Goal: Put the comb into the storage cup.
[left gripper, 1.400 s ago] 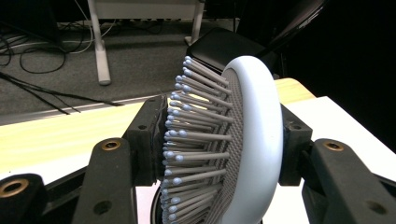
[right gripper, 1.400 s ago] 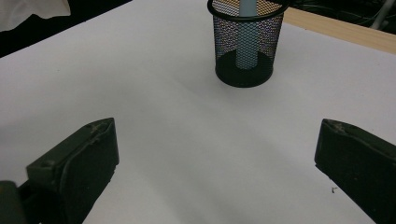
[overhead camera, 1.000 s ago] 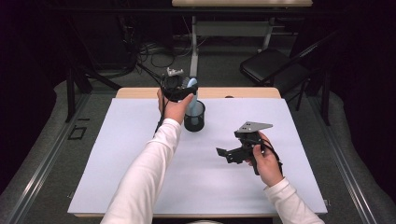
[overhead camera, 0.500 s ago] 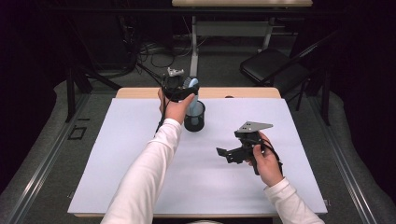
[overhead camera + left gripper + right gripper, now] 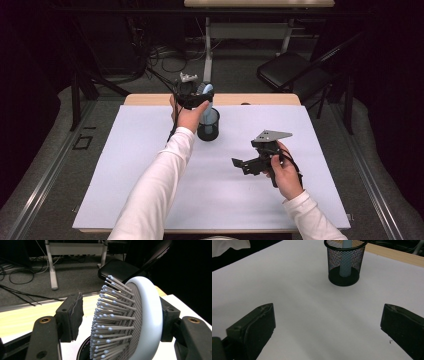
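Hairbrush [image 5: 140,322] stands handle-down in the black mesh cup [image 5: 208,125] at the far middle of the table [image 5: 125,165]; head sticks out above the rim. Left gripper [image 5: 192,95] straddles the head, jaws just been opening: left pad clear of the bristles, right pad at the brush's back, no pinch. Right gripper [image 5: 250,164] hovers over bare table, jaws spread wide, holding nothing.

Handling guess: light, rigid plastic body, smooth and a bit slippery; bristles flex, bad grip surface. Better to take it across the head's rim. Cup is light and tippy: lift straight up. Chair [image 5: 287,70] beyond the table, out of the way.
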